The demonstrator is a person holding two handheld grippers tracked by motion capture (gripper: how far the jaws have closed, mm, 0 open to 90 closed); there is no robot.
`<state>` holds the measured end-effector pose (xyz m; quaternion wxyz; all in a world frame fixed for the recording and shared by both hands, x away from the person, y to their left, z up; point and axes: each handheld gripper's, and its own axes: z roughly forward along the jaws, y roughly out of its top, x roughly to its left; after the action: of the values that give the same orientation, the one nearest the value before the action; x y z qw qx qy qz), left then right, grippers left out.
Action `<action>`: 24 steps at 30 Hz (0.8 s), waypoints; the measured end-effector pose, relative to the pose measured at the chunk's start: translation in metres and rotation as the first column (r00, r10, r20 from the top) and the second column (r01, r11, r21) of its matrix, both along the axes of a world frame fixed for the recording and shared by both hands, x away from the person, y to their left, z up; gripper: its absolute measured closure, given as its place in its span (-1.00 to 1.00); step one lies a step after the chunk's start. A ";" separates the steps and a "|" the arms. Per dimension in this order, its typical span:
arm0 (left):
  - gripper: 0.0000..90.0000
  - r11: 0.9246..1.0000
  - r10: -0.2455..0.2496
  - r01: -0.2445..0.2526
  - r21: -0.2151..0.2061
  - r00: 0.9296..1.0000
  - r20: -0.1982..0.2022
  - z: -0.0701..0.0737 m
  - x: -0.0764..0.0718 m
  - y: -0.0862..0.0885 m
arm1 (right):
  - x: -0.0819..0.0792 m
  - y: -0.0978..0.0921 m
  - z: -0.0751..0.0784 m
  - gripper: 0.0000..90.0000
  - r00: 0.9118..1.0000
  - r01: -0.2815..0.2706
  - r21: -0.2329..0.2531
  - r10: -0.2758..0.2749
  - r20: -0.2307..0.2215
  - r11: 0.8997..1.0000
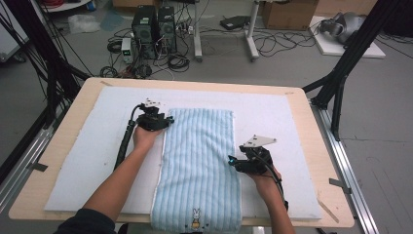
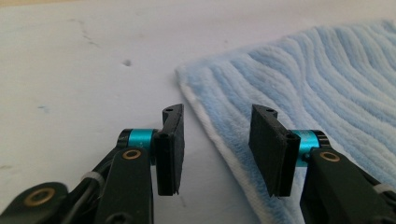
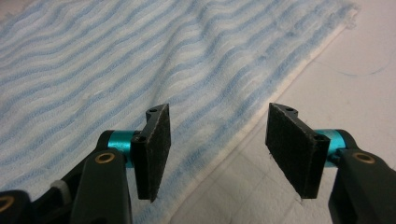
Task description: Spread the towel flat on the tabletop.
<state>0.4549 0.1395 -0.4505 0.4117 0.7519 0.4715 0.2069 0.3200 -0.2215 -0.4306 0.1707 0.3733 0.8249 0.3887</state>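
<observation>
On white pad (image 1: 97, 161): 1 striped towel (image 1: 199, 161), 2 grippers, L (image 1: 168, 120) & R (image 1: 231, 161), both w/ jaws apart at its edges

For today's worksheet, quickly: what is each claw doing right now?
Left claw: open, straddling the striped towel's edge, gripping nothing.
Right claw: open over the towel's edge, gripping nothing.

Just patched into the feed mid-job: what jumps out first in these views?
A blue striped towel lies flat down the middle of the white mat, its near end with a small rabbit hanging over the table edge. The left gripper sits open at the towel's far left corner, and the right gripper sits open at its right edge, each straddling the hem.
</observation>
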 end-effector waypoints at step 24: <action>-0.01 1.000 0.001 -0.002 -0.026 0.999 -0.040 0.008 -0.002 0.019 | 0.044 -0.009 -0.001 0.27 0.989 0.145 0.078 -0.147 0.015 0.986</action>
<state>0.4527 0.1581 -0.4422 0.4115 0.7502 0.4830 0.1861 0.3636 -0.2302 -0.4313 0.1926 0.4351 0.7780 0.4102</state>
